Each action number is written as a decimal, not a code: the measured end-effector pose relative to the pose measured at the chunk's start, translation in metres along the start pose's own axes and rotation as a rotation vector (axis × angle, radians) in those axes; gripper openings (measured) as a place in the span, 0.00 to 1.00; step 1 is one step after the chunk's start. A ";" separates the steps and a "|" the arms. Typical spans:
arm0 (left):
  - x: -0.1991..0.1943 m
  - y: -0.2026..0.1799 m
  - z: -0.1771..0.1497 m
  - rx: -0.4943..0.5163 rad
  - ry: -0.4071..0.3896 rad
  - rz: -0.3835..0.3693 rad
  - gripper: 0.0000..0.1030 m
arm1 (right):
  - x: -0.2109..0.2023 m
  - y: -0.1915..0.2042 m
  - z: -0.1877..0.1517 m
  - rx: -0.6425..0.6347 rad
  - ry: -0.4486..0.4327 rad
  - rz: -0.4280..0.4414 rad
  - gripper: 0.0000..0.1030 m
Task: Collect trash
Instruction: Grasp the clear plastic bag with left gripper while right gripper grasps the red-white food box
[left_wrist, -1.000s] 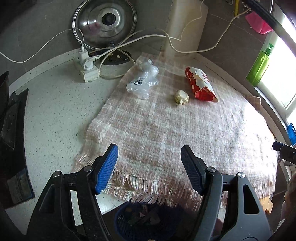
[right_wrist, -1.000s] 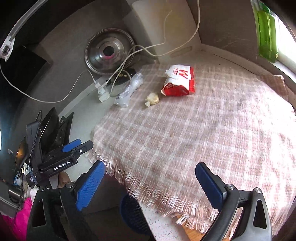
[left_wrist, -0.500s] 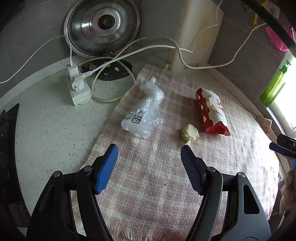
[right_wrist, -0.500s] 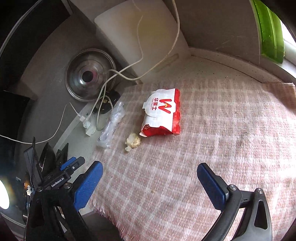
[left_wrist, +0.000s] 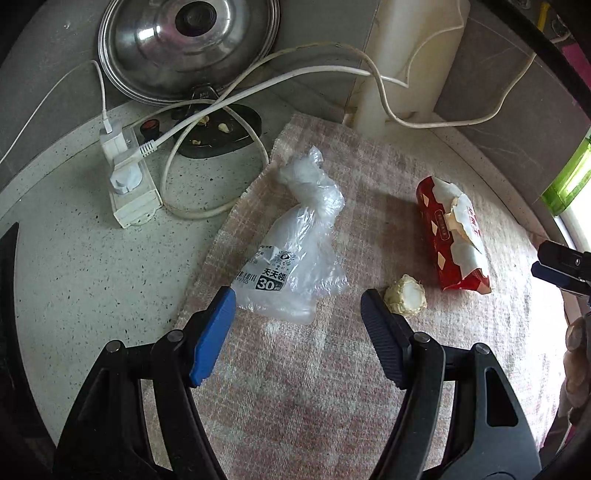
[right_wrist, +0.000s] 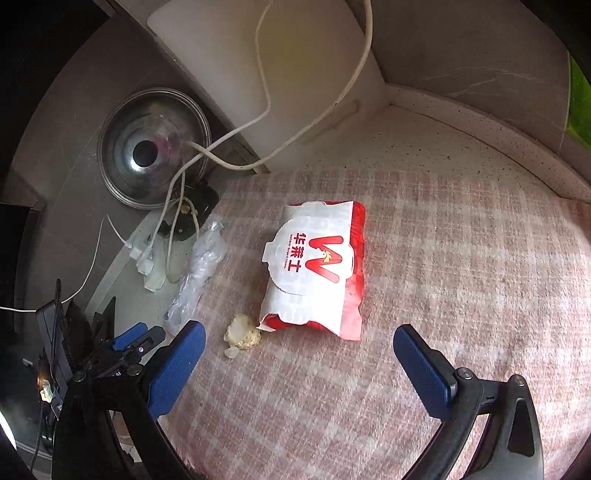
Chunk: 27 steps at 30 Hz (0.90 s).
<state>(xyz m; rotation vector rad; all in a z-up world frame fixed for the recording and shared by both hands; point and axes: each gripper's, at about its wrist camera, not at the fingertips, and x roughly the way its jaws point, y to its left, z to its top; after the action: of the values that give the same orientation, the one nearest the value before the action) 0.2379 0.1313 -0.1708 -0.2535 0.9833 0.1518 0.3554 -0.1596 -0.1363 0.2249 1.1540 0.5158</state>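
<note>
Three pieces of trash lie on a pink checked cloth (left_wrist: 314, 387). A crumpled clear plastic bag (left_wrist: 295, 254) lies just ahead of my open, empty left gripper (left_wrist: 297, 314). A small pale food scrap (left_wrist: 405, 295) sits by the left gripper's right fingertip. A red and white snack bag (left_wrist: 452, 240) lies further right. In the right wrist view the snack bag (right_wrist: 317, 266) lies just ahead of my open, empty right gripper (right_wrist: 295, 350), with the scrap (right_wrist: 242, 336) and the plastic bag (right_wrist: 199, 273) to its left.
A white power strip (left_wrist: 127, 184) with plugs and looping white cables sits on the speckled counter left of the cloth. A steel pot lid (left_wrist: 188, 48) and a white cutting board (left_wrist: 410, 55) lean on the back wall. A green bottle (left_wrist: 569, 181) stands at the right.
Both grippers have moved forward over the cloth toward the trash, which now lies close ahead of the fingertips. The blue bin at the near edge has left the views. Both stay open.
</note>
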 end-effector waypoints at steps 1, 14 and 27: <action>0.003 -0.001 0.001 0.008 0.005 0.003 0.70 | 0.006 0.000 0.004 0.005 0.013 -0.002 1.00; 0.038 0.001 0.014 -0.005 0.054 0.011 0.70 | 0.074 -0.003 0.020 0.048 0.122 -0.046 1.00; 0.052 0.013 0.018 -0.041 0.057 -0.016 0.48 | 0.108 -0.008 0.021 0.086 0.197 -0.055 1.00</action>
<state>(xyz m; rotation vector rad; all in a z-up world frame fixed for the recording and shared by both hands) 0.2779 0.1493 -0.2068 -0.3048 1.0353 0.1516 0.4097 -0.1105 -0.2186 0.2198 1.3721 0.4474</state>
